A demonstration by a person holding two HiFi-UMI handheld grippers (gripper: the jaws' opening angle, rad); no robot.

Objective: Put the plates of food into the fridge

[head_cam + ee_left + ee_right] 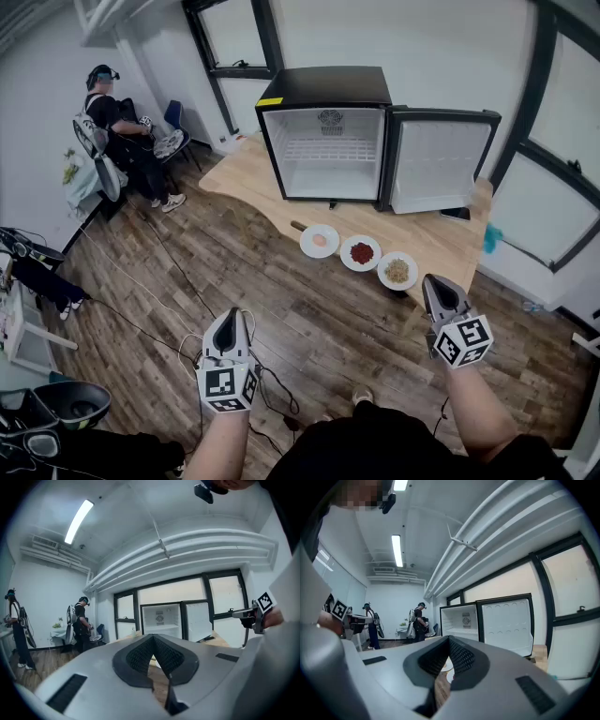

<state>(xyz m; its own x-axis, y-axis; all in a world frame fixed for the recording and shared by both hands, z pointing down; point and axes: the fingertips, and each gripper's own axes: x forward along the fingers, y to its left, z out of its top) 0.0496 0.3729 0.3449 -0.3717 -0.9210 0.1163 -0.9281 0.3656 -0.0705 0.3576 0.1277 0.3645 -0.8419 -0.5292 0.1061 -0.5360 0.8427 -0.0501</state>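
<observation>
A small black fridge with a white inside [323, 86] stands on a light wooden table [246, 174], with its white-lined door [439, 165] swung fully open to the right and a white wire shelf [328, 150] across its bare interior. On the table in front of the fridge three round white plates lie in a slanting row, close together but apart from each other: the plate with pale pink food [319, 241] is nearest the fridge, the plate with dark red food [361, 253] is in the middle, and the plate with beige food [397, 271] lies nearest the table's front edge. All three are outside the fridge. The left gripper [228, 323] is held over the brown plank floor [309, 309], well apart from the table, and its own view shows its ribbed dark pads meeting at the tips with nothing between them. The right gripper [439, 285] hangs near the table's front edge, just beside the plate with beige food without touching it. In the right gripper view its jaws are likewise pressed together and empty, and they point at the open fridge. At the far left of the room a person in dark clothes [127, 131] sits near the white wall.
</observation>
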